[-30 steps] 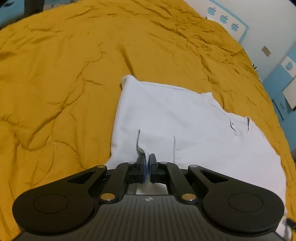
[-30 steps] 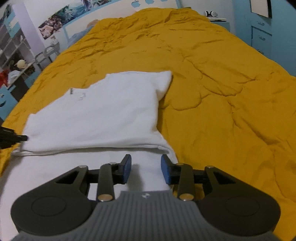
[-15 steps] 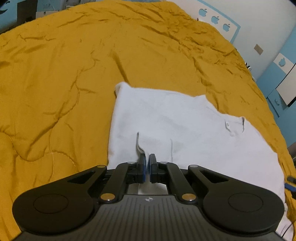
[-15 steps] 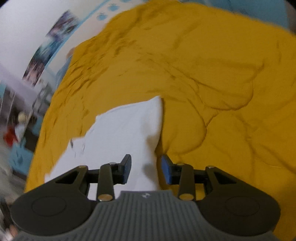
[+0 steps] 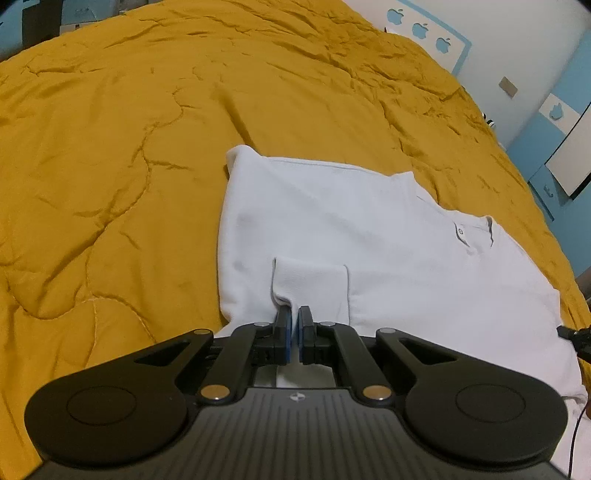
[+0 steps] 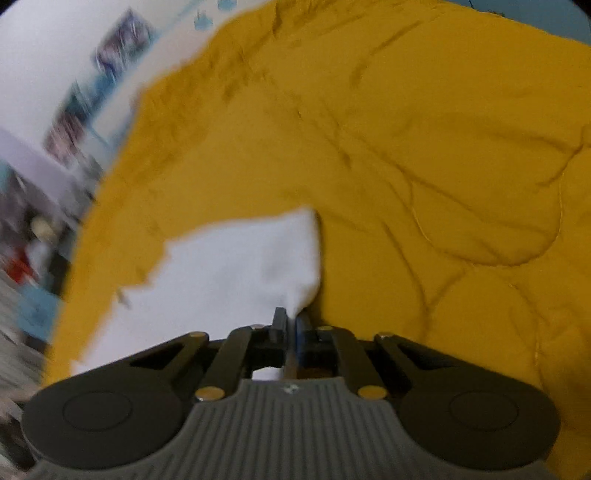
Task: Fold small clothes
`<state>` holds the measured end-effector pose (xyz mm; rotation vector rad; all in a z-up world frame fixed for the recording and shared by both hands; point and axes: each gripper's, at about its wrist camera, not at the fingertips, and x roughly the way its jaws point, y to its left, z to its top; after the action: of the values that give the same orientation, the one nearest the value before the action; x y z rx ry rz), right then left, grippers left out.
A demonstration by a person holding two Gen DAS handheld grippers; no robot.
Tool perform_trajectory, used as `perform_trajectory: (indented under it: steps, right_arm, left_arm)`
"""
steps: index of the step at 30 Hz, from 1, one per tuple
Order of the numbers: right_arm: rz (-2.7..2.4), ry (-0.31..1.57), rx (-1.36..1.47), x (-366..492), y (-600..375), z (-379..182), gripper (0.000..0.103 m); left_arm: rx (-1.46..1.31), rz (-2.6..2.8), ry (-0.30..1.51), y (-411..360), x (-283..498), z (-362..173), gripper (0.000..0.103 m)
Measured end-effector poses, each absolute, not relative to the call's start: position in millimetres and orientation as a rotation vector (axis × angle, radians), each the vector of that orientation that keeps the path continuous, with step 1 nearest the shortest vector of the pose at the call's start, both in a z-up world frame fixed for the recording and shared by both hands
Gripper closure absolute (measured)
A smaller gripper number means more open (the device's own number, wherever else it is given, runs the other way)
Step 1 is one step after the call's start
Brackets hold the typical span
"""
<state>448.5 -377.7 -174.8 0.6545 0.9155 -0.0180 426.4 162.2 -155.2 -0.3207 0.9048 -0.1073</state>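
A white shirt (image 5: 369, 236) lies partly folded on the yellow quilt (image 5: 110, 147), collar and buttons to the right. My left gripper (image 5: 294, 314) is shut on a folded flap of the shirt at its near edge. In the blurred right wrist view the shirt (image 6: 229, 273) lies ahead and left, and my right gripper (image 6: 291, 321) is shut on the shirt's near right edge, where the cloth bunches between the fingers.
The yellow quilt (image 6: 443, 166) covers the whole bed. A white wall with blue apple stickers (image 5: 417, 27) and blue furniture (image 5: 546, 147) stand past the far right side. Shelves and posters (image 6: 55, 147) blur at the left.
My right gripper swung toward the shirt's right edge and closed on it; it was open before. My left gripper stayed shut on the flap and barely moved.
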Motion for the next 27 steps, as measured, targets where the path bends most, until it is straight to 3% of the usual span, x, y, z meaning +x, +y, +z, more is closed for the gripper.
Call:
perform_trajectory:
  steps: [4, 6, 10, 11, 12, 13, 14, 15, 19, 20, 22, 23, 24, 25, 27]
  right_arm:
    - [-0.085, 0.935, 0.635, 445.1, -380.1, -167.2, 0.102]
    - [-0.124, 0.936, 0.579, 438.4, -378.9, -158.7, 0.094]
    - [-0.028, 0.905, 0.548, 424.0, -371.0, -138.2, 0.091]
    - [-0.005, 0.914, 0.537, 421.8, -366.4, -136.2, 0.072]
    - [0.013, 0.930, 0.536, 421.3, -362.3, -138.0, 0.064]
    - [0.018, 0.951, 0.549, 420.4, -360.7, -144.2, 0.068]
    - [0.010, 0.981, 0.559, 417.7, -359.7, -152.3, 0.095]
    - [-0.001, 1.017, 0.569, 416.6, -360.6, -161.0, 0.103]
    - [-0.141, 0.982, 0.518, 400.1, -374.3, -160.0, 0.103]
    - [-0.134, 0.966, 0.521, 393.9, -376.2, -154.3, 0.099]
    - [-0.087, 0.958, 0.547, 383.5, -376.4, -144.9, 0.098]
    - [-0.049, 0.958, 0.535, 379.1, -372.2, -140.0, 0.094]
    - [-0.025, 0.957, 0.519, 376.2, -367.7, -136.8, 0.080]
    - [-0.002, 0.955, 0.509, 372.1, -363.3, -133.7, 0.075]
    - [0.033, 0.958, 0.512, 371.0, -352.8, -134.1, 0.075]
  left_arm:
    - [-0.329, -0.110, 0.903, 164.8, 425.9, -155.6, 0.099]
    - [-0.328, -0.109, 0.905, 164.9, 426.2, -155.1, 0.098]
    - [-0.330, -0.102, 0.900, 165.1, 424.7, -155.1, 0.097]
    - [-0.333, -0.099, 0.899, 165.1, 424.5, -155.2, 0.097]
    - [-0.338, -0.097, 0.898, 165.4, 424.0, -155.1, 0.097]
    - [-0.341, -0.094, 0.899, 166.0, 423.8, -155.0, 0.096]
    - [-0.341, -0.092, 0.900, 166.1, 423.5, -154.4, 0.095]
    - [-0.337, -0.088, 0.902, 165.7, 423.6, -153.8, 0.093]
    - [-0.293, -0.070, 0.913, 160.5, 423.1, -147.1, 0.086]
    - [-0.286, -0.071, 0.913, 159.5, 422.4, -144.6, 0.083]
    - [-0.276, -0.085, 0.907, 157.0, 418.8, -138.5, 0.070]
    - [-0.272, -0.089, 0.901, 155.5, 416.2, -135.8, 0.067]
    - [-0.268, -0.090, 0.892, 154.8, 412.9, -133.4, 0.065]
    - [-0.267, -0.090, 0.889, 154.6, 410.3, -132.3, 0.065]
    - [-0.265, -0.097, 0.888, 154.0, 404.1, -130.2, 0.065]
